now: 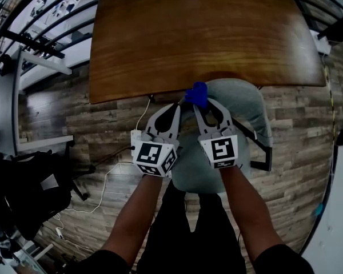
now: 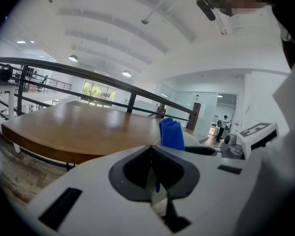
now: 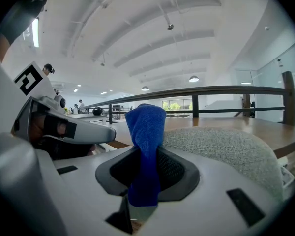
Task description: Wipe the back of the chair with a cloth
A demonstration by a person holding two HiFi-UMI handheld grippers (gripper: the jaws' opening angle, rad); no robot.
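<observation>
Item 1: blue cloth [image 1: 196, 93], just above centre of the head view, bunched and upright at the top edge of the chair back. Its lower end is hidden inside the pads.

Item 2: right gripper [image 1: 202, 103], jaws clamped on the cloth. In its own view the cloth [image 3: 145, 127] rises from between the pads of the right gripper [image 3: 146, 154] and hides where they meet.

Item 3: left gripper [image 1: 176, 107], just left of the right one. In its own view the left gripper [image 2: 151, 149] has its jaws closed together, with nothing gripped. The cloth [image 2: 171, 134] shows beyond them.

Item 4: chair [image 1: 243, 101], grey upholstery. Its back curves to centre right. The seat is mostly hidden under both grippers and the person's forearms. In the right gripper view the chair back [image 3: 221, 146] fills the right half, its lower part cut off by the gripper body.

Item 5: wooden table [image 1: 206, 33], across the top of the frame, far edge cut off. Its near edge lies close to the chair back.

Item 6: black bag [image 1: 28, 193], lower left, partly out of frame.

Item 7: white cable [image 1: 111, 176], trailing over the plank floor to the left of the chair.
</observation>
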